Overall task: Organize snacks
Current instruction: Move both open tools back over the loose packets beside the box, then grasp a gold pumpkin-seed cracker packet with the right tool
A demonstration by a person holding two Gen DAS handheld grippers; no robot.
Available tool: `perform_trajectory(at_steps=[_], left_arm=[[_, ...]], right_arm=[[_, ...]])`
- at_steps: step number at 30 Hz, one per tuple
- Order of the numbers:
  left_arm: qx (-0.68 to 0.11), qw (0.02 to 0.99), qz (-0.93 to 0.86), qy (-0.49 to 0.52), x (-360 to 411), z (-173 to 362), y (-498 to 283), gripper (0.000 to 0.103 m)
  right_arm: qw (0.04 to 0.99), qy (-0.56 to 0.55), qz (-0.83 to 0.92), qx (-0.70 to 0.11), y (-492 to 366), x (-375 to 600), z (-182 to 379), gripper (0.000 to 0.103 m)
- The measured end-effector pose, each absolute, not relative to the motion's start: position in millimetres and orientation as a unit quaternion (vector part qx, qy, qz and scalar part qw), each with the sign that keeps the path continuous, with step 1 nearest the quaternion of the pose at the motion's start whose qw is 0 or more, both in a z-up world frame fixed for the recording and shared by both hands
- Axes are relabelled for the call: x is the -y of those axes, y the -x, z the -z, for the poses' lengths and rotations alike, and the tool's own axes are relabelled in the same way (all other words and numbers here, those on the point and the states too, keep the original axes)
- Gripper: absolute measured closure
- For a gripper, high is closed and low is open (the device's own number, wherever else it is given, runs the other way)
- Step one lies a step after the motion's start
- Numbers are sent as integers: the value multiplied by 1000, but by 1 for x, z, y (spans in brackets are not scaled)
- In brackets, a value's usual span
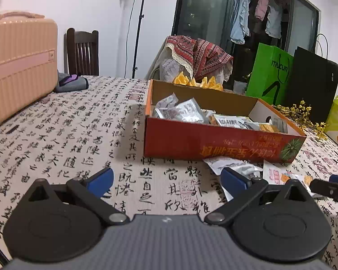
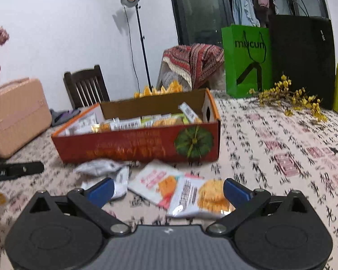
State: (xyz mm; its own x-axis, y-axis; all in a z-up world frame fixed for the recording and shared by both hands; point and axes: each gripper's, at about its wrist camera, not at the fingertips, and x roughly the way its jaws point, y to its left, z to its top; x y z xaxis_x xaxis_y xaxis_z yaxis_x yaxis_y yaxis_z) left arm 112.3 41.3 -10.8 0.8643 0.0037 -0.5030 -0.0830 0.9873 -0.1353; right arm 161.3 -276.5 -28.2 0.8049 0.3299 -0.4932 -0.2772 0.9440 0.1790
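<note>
A red cardboard box [image 1: 214, 144] [image 2: 135, 146] stands open on the table, holding several silver and orange snack packets [image 1: 184, 111] [image 2: 128, 123]. Loose packets lie in front of it: a silver one [image 2: 101, 167] [image 1: 234, 164], a white-and-pink one [image 2: 156, 180] [image 1: 275, 173] and one showing round crackers [image 2: 200, 196]. My left gripper [image 1: 166, 182] is open above bare cloth, left of the loose packets. My right gripper [image 2: 169, 190] is open, hovering just short of the cracker packet. The right gripper's tip [image 1: 329, 187] shows at the left wrist view's right edge.
A calligraphy-print tablecloth [image 1: 78, 139] [image 2: 281, 148] covers the table. A pink suitcase [image 1: 18, 65] [image 2: 13, 114] stands at the left. Green [image 2: 246, 60] and black [image 2: 302, 56] paper bags and yellow flower sprigs [image 2: 290, 96] are at the back right. A dark chair [image 1: 83, 51] stands behind.
</note>
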Motion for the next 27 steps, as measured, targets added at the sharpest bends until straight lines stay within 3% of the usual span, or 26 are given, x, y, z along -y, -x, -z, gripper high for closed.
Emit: perform_trajectory(at_steps=[19,27], left_arm=[[-267,958,-6,106,-49,25,-118,0],[-267,957,-5,114,-52,26,-118,0]], right_arm=[[929,-31,-92,-357,-208,284,52,0],[931,-3,-74,-356,-218,279,57,0]])
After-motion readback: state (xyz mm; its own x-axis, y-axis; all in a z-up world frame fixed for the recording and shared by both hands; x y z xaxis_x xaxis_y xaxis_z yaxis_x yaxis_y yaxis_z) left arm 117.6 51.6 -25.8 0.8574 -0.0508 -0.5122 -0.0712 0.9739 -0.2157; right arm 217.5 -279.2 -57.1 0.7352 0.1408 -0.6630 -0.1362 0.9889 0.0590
